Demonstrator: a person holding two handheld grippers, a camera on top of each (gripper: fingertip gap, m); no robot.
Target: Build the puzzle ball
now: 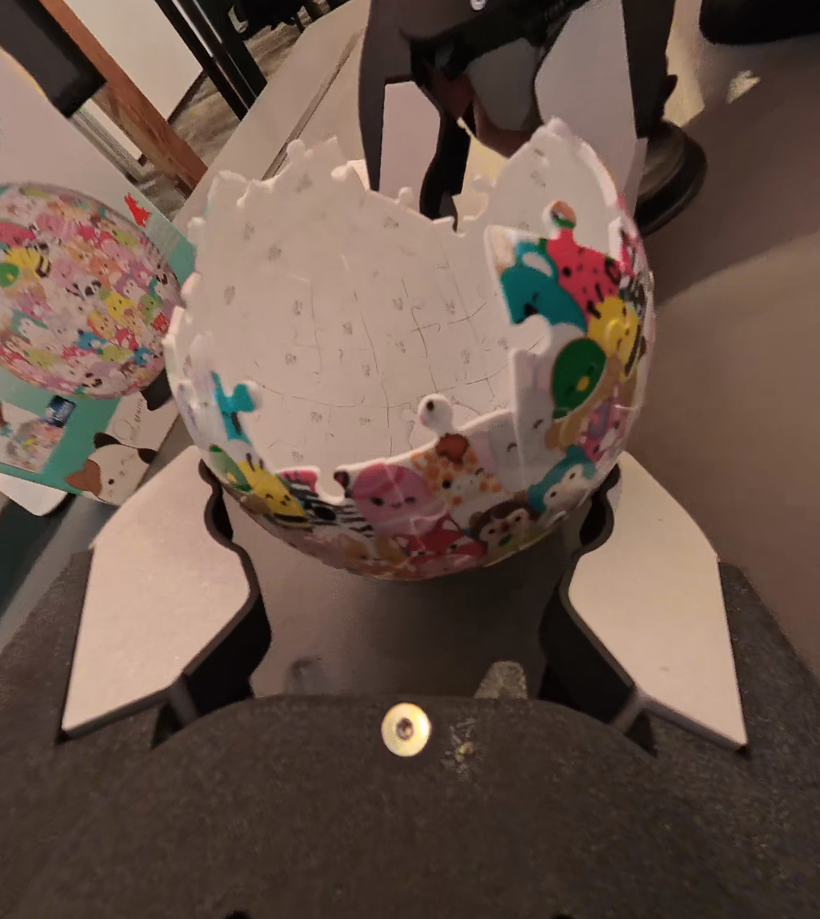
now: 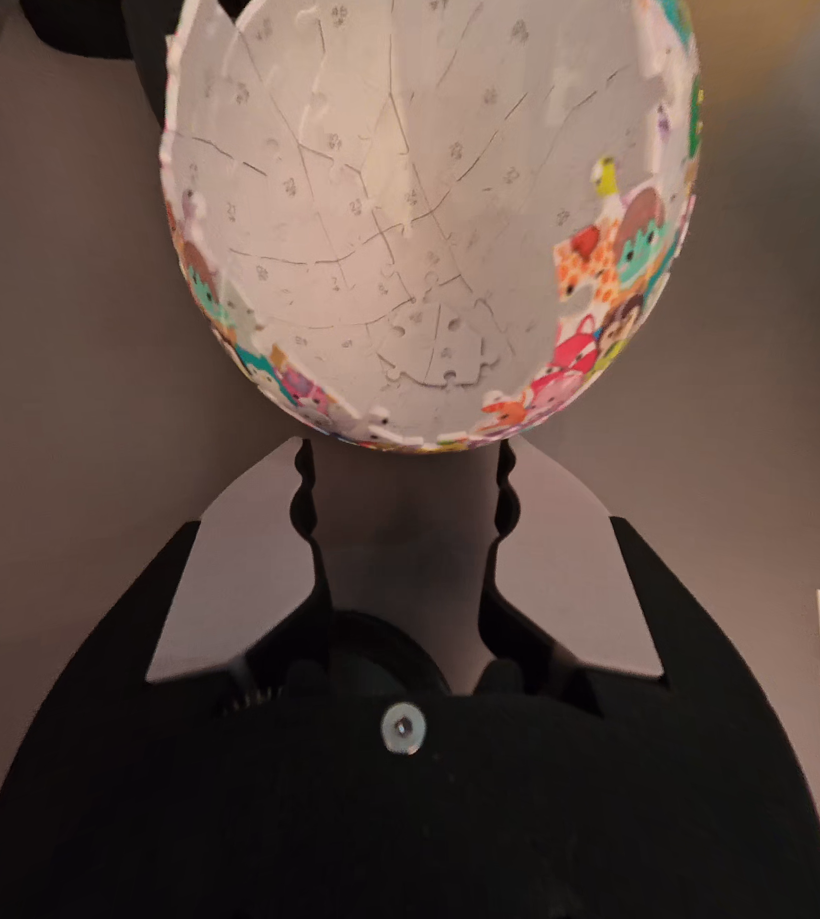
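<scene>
We've got the puzzle ball (image 1: 412, 378) roughly half built on the table (image 1: 771, 398), an open bowl with a jagged rim. Our left gripper (image 1: 410, 502) cradles it, seemingly touching; the right gripper (image 2: 405, 465) gapes, empty. The top half remains.

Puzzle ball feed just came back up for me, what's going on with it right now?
The puzzle ball is a half-built shell, open at the top, its white inside showing. The left gripper cradles its lower part between open fingers. The right gripper is open at the far side, fingertips at the rim, holding no piece. The puzzle box stands to the left on the table.
</scene>
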